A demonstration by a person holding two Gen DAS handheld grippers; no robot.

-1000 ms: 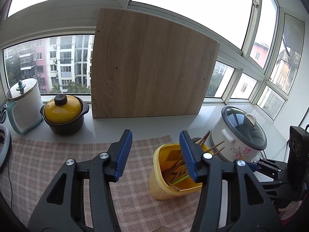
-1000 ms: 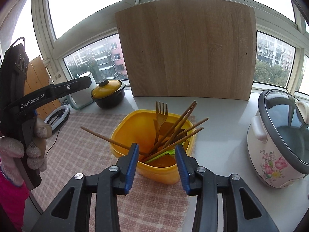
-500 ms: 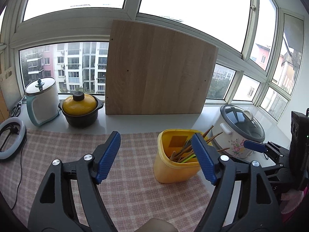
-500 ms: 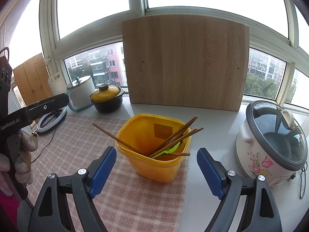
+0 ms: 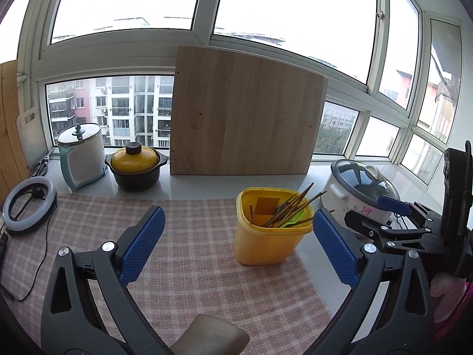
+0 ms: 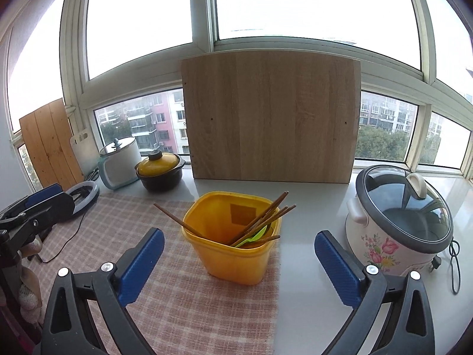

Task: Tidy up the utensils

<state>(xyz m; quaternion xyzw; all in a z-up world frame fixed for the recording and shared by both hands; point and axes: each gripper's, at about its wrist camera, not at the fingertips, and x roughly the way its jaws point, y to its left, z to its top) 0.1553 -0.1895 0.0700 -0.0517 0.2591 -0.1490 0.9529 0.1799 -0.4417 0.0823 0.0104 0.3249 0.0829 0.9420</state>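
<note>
Left gripper (image 5: 238,238): jaws opening, wide apart, nothing between the blue pads. Right gripper (image 6: 239,253): jaws opening, likewise wide and empty. Yellow plastic tub (image 6: 236,261): upright on the right edge of the pink checked cloth (image 6: 124,224) on the white table (image 6: 313,213), clear of both grippers. Inside: brown wooden chopsticks (image 6: 266,216) leaning against the rim, one green plastic utensil (image 6: 251,238). Floral rice cooker (image 6: 396,224) near the tub's right.
</note>
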